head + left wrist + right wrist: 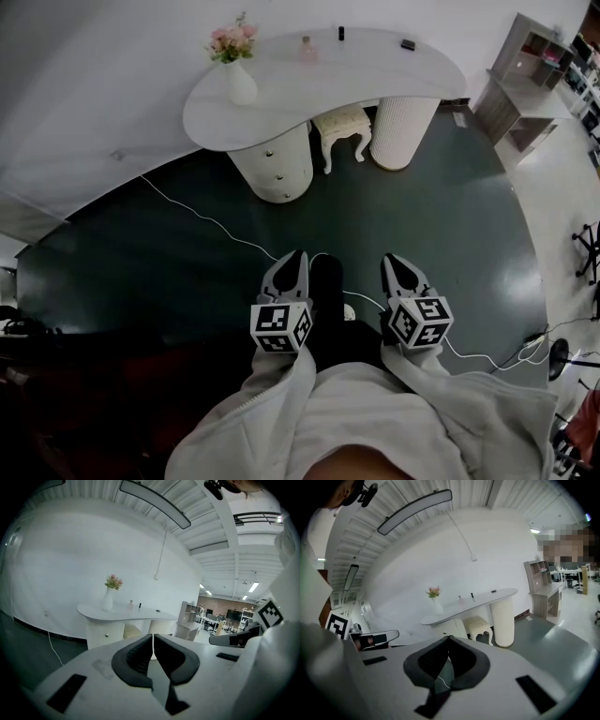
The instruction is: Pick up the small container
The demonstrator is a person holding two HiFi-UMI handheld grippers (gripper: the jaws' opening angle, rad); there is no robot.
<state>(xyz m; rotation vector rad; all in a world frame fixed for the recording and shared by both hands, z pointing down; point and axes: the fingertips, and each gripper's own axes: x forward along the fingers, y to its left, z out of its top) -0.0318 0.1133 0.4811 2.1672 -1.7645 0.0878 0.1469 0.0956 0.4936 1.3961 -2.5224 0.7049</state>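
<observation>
Two grippers sit low in the head view, both well apart from the table (375, 66). The left gripper (298, 255) and right gripper (392, 259) point toward it across the dark floor (187, 253). The small container (307, 49) (a pale pinkish bottle, by the look of it) stands upright on the table, near its back edge, right of the vase (240, 82).

In the left gripper view the jaws meet at their tips with nothing between them.

In the right gripper view the jaws are likewise together and empty.

The container is probably light, stiff and smooth, perhaps glass. A squeeze across its lower body looks safer than one on the narrow top.
</observation>
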